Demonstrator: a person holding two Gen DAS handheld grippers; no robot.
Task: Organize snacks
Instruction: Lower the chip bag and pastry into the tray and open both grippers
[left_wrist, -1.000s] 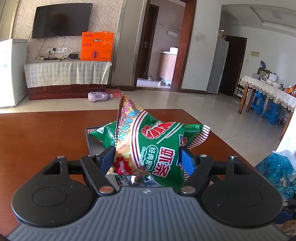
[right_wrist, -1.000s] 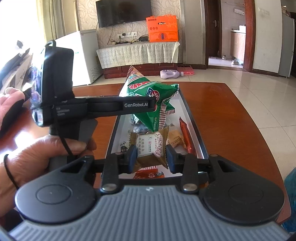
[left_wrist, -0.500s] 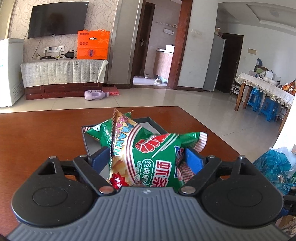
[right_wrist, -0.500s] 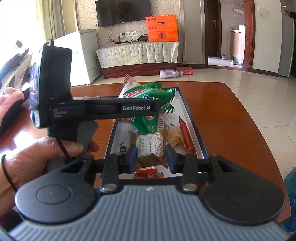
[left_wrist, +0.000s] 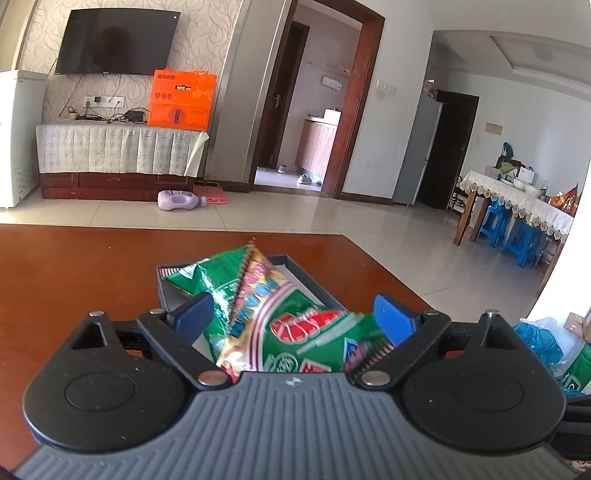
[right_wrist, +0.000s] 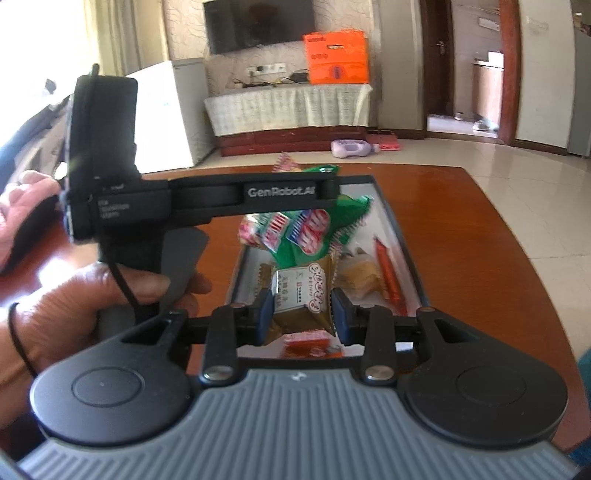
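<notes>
Snack bag (left_wrist: 295, 325), one, green, lies in tray (left_wrist: 310, 284) between left gripper (left_wrist: 295, 317) jaws, just opened wide, pads clear. Right gripper (right_wrist: 302, 310) clamped on one brown packet (right_wrist: 301, 295) over tray.

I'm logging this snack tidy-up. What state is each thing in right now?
Left hand-held gripper: open, jaws just widened, green bag between them but pads clear.
Green bag: released, lying in the tray's far end.
Right hand-held gripper: shut on the brown packet.
Brown packet: gripped above the tray.
Tray: on the table, holding snacks.
Orange stick: lying in the tray, right side.
</notes>
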